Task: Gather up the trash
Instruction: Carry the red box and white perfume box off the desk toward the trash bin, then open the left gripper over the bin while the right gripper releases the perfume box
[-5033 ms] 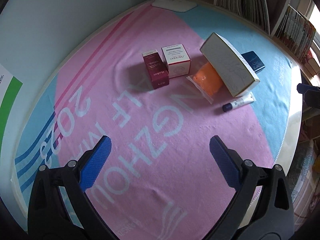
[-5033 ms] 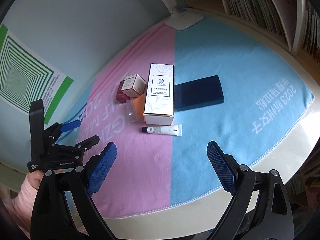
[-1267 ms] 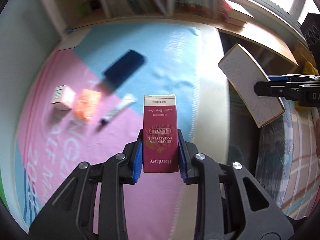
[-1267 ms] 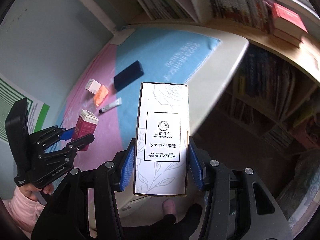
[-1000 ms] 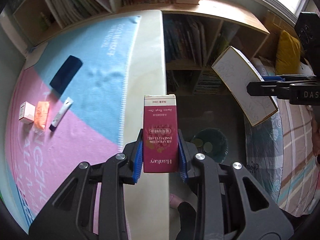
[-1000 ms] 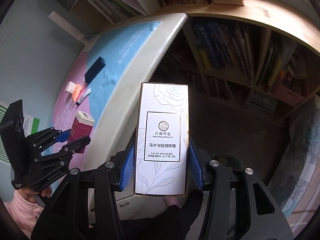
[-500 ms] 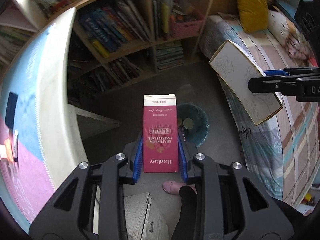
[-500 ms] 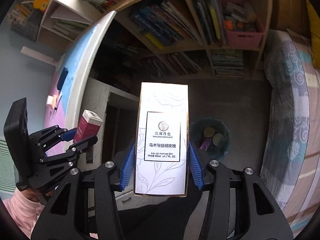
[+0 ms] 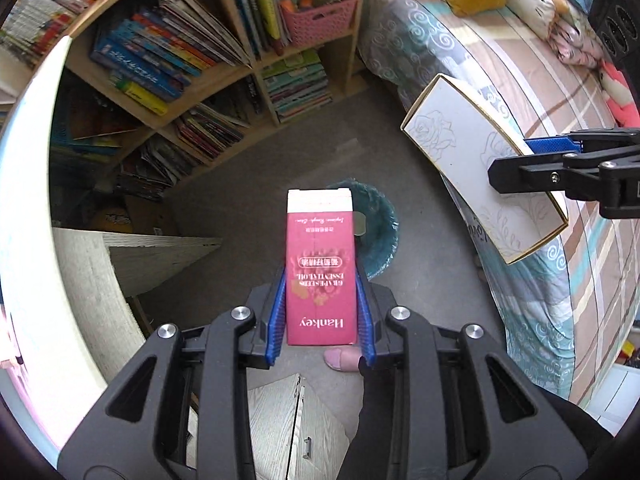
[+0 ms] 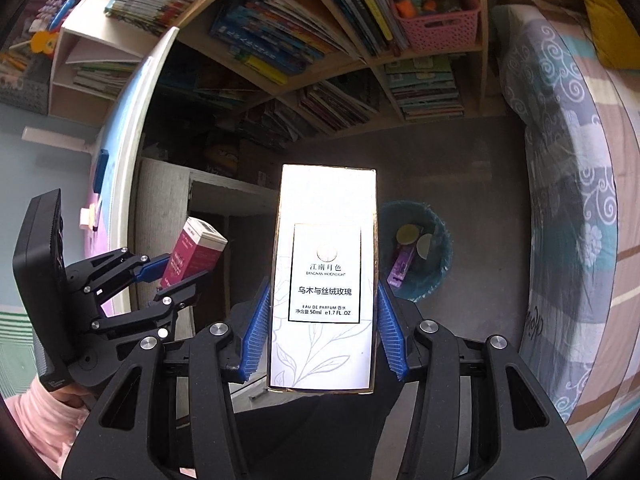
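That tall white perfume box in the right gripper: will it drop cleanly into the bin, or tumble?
The white perfume box looks like stiff card, probably light. It is gripped near its bottom, so it may tip on release. The teal bin sits off to one side, below, so a straight drop could miss.

Red box (image 9: pixel 321 276) hides most of bin (image 9: pixel 380 232).

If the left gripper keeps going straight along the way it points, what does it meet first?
Probably the teal bin on the floor: it sits just behind the red box that the left gripper clamps. Nothing shows between them, though depth is hard to judge.
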Available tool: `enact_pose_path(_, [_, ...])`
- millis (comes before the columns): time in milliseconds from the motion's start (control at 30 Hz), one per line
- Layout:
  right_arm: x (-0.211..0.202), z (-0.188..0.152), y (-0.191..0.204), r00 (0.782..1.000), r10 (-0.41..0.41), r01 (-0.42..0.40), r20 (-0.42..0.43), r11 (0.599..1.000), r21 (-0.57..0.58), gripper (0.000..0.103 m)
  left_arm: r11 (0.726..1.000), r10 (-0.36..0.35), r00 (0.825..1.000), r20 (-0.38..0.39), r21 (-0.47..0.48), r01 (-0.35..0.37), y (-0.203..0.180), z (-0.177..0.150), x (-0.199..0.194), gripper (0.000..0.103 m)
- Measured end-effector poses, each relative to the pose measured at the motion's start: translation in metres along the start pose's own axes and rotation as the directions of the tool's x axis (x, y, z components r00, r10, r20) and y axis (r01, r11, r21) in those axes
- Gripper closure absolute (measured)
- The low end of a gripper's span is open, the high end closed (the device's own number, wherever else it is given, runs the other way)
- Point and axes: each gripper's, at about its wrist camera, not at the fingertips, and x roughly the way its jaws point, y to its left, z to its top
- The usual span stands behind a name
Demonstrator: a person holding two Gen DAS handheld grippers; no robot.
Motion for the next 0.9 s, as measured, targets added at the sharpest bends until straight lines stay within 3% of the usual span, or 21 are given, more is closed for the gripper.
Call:
enact_pose_path(800, [0.041, 0.001, -0.013, 0.996, 0.025, -0.021, -0.087, 0.999, 0.047, 0.053, 0.998, -0.013, 0.996, -0.085, 0.054, 0.018, -0.014, 0.010, 0.036, 0.076])
enact_pose_path(900, [0.044, 0.004, -0.013, 0.996, 0.019, -0.015, -0.088, 0.998, 0.055, 0.047, 0.997, 0.001, 0.997, -0.080, 0.076, 0.005, -0.015, 0.011, 0.039, 0.071])
